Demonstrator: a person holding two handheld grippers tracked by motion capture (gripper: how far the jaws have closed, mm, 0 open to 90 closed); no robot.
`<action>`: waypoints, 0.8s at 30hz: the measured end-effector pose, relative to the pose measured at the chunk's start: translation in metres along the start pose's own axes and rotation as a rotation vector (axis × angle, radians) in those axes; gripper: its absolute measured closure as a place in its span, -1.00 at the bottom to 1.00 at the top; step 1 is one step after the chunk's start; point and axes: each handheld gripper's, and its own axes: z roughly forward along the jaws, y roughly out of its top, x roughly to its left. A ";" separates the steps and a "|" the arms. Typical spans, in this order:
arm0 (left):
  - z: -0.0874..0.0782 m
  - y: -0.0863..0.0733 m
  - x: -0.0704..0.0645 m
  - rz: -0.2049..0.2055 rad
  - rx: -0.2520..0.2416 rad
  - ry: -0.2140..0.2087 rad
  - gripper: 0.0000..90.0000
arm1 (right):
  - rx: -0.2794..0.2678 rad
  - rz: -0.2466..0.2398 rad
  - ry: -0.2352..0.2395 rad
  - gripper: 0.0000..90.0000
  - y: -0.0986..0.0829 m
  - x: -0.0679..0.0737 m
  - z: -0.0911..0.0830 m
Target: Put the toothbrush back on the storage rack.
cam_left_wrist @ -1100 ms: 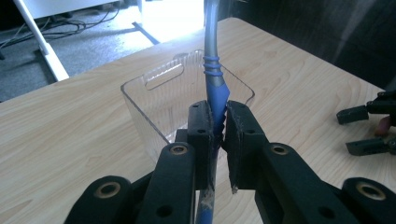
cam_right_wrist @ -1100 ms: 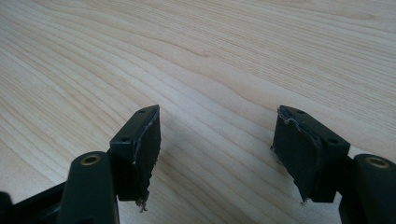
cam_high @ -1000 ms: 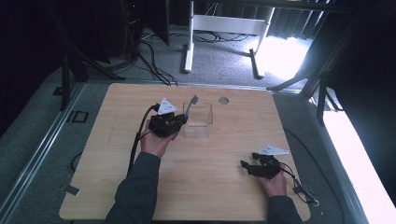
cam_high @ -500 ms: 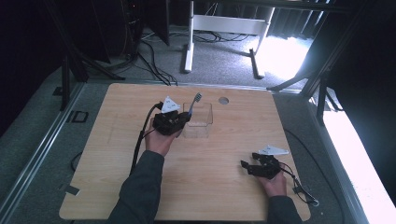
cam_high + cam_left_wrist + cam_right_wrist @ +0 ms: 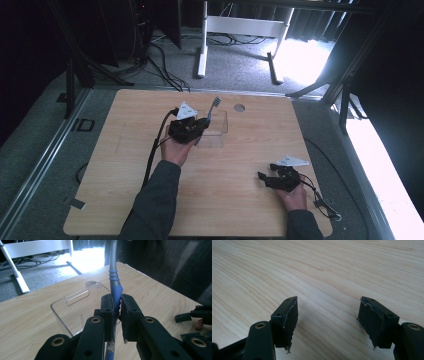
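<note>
- The clear plastic tray [image 5: 214,131] stands just past the left gripper [image 5: 200,126], at its 1 o'clock, and blocks a low pass there.
- The fork [image 5: 214,106] clamped in that gripper sticks up toward 12 o'clock above the tray's near wall.
- Bare table [image 5: 125,165] lies from 7 to 10 o'clock of the left gripper.
- Ahead of the right gripper [image 5: 328,315], wide apart, open wood at 12 o'clock.
- A round hole [image 5: 239,107] sits at the tray's 1 o'clock.

Blue-handled fork [image 5: 115,290], upright, over clear tray [image 5: 75,307]
</note>
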 end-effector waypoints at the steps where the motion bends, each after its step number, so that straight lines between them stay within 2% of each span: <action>1: 0.001 0.000 0.000 -0.005 -0.004 0.000 0.80 | 0.000 0.000 0.000 -0.29 0.000 0.000 0.000; 7: 0.005 0.003 0.001 -0.036 -0.024 -0.005 0.80 | 0.001 0.000 -0.001 -0.29 0.000 0.000 0.000; 14: 0.009 0.009 0.000 -0.029 -0.035 -0.003 0.80 | 0.001 -0.001 -0.002 -0.29 0.000 0.000 0.000; 21: 0.011 0.012 0.003 -0.043 -0.075 0.001 0.80 | 0.003 -0.003 -0.006 -0.29 0.000 0.001 0.000; 24: 0.011 0.011 0.006 -0.044 -0.102 -0.010 0.80 | 0.003 -0.002 -0.007 -0.29 0.000 0.001 0.000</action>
